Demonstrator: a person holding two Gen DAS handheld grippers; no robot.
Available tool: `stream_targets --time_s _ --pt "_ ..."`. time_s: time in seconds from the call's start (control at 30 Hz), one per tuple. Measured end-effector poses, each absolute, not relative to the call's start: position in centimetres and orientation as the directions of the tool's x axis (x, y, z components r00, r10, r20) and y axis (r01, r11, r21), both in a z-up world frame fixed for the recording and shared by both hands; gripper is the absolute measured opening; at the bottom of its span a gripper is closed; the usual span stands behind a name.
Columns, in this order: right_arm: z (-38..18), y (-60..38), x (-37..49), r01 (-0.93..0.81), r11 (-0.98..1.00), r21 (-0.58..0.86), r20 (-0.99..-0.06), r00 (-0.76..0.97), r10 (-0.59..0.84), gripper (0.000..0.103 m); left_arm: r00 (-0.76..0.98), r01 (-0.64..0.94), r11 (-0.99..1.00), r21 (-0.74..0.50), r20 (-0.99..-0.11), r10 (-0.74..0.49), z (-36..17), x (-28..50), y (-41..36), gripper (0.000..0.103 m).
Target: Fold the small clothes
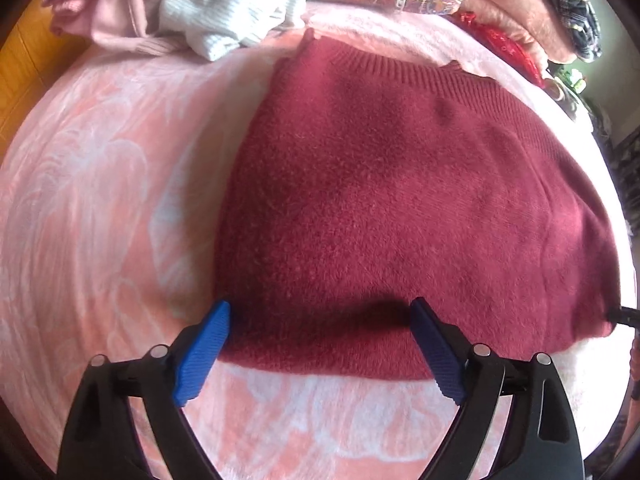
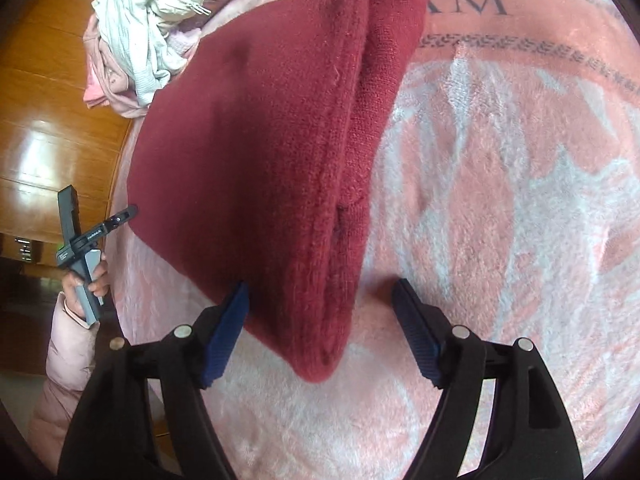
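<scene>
A dark red knit sweater (image 1: 400, 208) lies folded flat on a pink patterned blanket (image 1: 100, 200). My left gripper (image 1: 320, 308) is open, its blue pads either side of the sweater's near edge, holding nothing. In the right wrist view the sweater (image 2: 256, 140) shows stacked folded layers along its right side. My right gripper (image 2: 320, 288) is open over the sweater's near corner, empty. The left gripper (image 2: 120, 220) also shows there, held in a hand at the sweater's left corner.
A pile of pink and pale blue clothes (image 1: 192, 4) lies at the blanket's far edge, also in the right wrist view (image 2: 144, 36). Folded pink and plaid items (image 1: 552, 12) stack at the far right. Wooden floor (image 2: 48, 120) lies beyond the bed's edge.
</scene>
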State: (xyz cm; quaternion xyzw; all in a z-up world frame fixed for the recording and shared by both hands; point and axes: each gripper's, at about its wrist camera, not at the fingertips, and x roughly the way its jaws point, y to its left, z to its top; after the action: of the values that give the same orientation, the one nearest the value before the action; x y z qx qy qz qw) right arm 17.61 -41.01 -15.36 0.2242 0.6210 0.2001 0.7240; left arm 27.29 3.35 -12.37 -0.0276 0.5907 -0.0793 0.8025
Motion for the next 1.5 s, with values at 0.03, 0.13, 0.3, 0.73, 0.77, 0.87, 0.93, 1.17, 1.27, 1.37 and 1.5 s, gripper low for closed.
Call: stream_targets --time_s 0.03,0.13,0.3,0.73,0.77,0.87,0.93,1.17,1.27,1.37,1.5 --pt "-15.3 -41.1 17.6 -0.009 0.812 0.584 -0.801 0.155 0.578 0.072 0.285 0.090 0.983 -0.159 -0.942 -0.178 -12.5 27.5 3.4 0.091" --pt "-15.6 -41.1 17.5 0.009 0.767 0.641 -0.760 0.144 0.633 0.054 0.281 0.086 0.969 -0.230 -0.928 -0.245 -12.3 27.6 3.5 0.091" --pt "-16.6 -41.4 17.9 0.045 0.737 0.674 -0.734 0.150 0.662 0.057 0.232 0.119 0.936 -0.331 -0.907 -0.350 -12.0 27.5 3.3 0.082" --pt "-16.1 -41.0 17.5 0.015 0.782 0.623 -0.774 0.154 0.614 0.053 0.203 0.105 0.925 -0.365 -0.903 -0.380 -12.9 28.4 3.4 0.088" --pt "-16.0 -40.9 17.5 0.012 0.787 0.616 -0.779 0.154 0.608 0.052 0.206 0.107 0.928 -0.356 -0.905 -0.371 -12.9 28.4 3.3 0.088" --pt "-15.8 -40.6 17.4 0.009 0.803 0.596 -0.792 0.169 0.586 0.039 0.228 0.137 0.951 -0.276 -0.926 -0.301 -12.9 28.1 2.1 0.079" --pt "-15.6 -40.4 17.4 0.009 0.800 0.600 -0.788 0.180 0.589 0.023 0.257 0.155 0.970 -0.188 -0.940 -0.223 -12.8 27.7 1.5 0.059" --pt "-12.3 -40.7 16.8 -0.046 0.803 0.595 -0.774 0.238 0.587 0.013 0.247 0.045 0.947 -0.317 -0.915 -0.318 -12.3 28.1 5.5 0.022" --pt "-14.0 -40.4 16.8 0.000 0.831 0.556 -0.815 0.196 0.545 0.013 0.241 0.051 0.950 -0.308 -0.919 -0.311 -12.8 27.9 5.7 0.022" --pt "-15.9 -40.5 16.6 0.033 0.826 0.563 -0.816 0.178 0.550 0.013 0.257 0.049 0.960 -0.275 -0.925 -0.278 -11.8 27.8 5.2 0.022" --pt "-15.3 -40.7 16.8 0.044 0.821 0.570 -0.812 0.182 0.554 0.013 0.323 0.089 0.976 -0.200 -0.921 -0.218 -9.5 27.1 3.6 0.022"
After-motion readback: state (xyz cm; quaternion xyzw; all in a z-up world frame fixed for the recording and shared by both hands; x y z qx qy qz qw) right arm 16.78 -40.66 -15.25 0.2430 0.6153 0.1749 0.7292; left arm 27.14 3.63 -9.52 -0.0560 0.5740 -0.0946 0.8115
